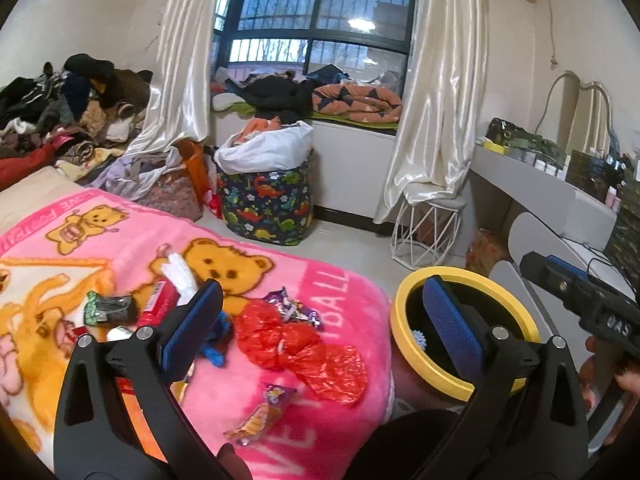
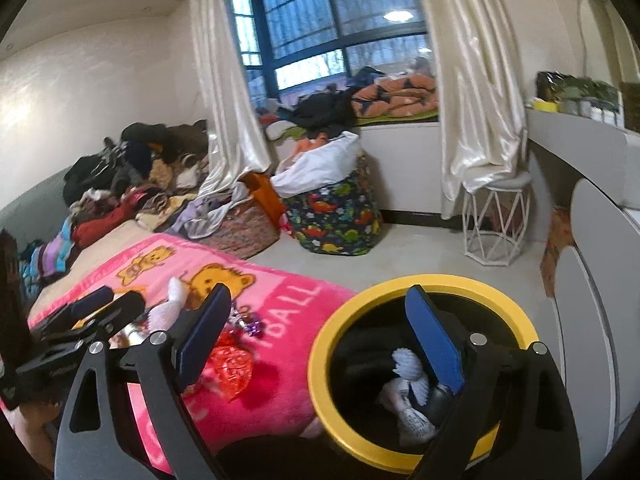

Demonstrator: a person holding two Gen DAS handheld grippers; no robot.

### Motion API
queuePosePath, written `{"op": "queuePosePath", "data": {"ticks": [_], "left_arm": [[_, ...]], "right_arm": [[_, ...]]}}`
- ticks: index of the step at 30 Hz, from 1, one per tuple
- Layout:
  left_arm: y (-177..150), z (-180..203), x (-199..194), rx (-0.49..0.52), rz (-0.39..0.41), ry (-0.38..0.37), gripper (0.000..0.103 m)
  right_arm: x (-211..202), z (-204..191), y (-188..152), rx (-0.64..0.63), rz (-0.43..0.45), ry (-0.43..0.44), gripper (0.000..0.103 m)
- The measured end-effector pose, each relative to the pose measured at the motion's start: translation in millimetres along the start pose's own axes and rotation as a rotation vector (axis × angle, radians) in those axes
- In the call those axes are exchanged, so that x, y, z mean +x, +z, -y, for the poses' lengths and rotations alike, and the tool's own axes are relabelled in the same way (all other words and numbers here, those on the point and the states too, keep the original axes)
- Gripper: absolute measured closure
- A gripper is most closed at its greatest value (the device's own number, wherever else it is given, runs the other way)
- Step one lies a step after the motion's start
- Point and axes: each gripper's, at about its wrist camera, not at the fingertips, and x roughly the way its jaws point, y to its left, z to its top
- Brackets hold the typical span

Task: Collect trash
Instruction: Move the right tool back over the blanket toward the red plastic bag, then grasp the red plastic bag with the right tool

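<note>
Trash lies scattered on a pink teddy-bear blanket: a crumpled red plastic bag, a purple wrapper, an orange snack wrapper, a red packet, a white tissue and a green-black wrapper. My left gripper is open above the red bag and holds nothing. A black bin with a yellow rim stands beside the bed, with white crumpled trash inside. My right gripper is open and empty, its right finger over the bin's mouth.
A dinosaur-print hamper stuffed with white cloth stands on the floor by the window. Clothes are heaped at the far end of the bed. A white wire stool and a white desk are on the right.
</note>
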Motion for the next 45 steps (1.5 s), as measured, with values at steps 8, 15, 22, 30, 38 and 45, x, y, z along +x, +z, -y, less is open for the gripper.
{"op": "queuePosePath", "data": {"ticks": [8,15,22,30,38,45], "left_arm": [[0,-21,-6,-0.026,0.011,0.041,0.011],[-1,-44,-7,-0.063,0.011,0.080,0.011],[-7,-69,-3,-0.100,-0.005,0.135,0.011],[-10,-100,18,-0.152,-0.064,0.170,0.011],[-10,-117,50,-0.183,-0.166,0.136,0.025],[-18,-116,76,-0.196,-0.238,0.105,0.036]], "right_arm": [[5,-24,-2,-0.058,-0.015,0.053,0.015],[17,-43,-7,-0.092,-0.063,0.099,0.015],[41,-68,-17,-0.132,-0.153,0.152,0.015],[88,-92,-27,-0.166,-0.301,0.196,0.015],[138,-107,-39,-0.193,-0.452,0.156,0.017],[185,-110,-54,-0.185,-0.617,0.151,0.025]]}}
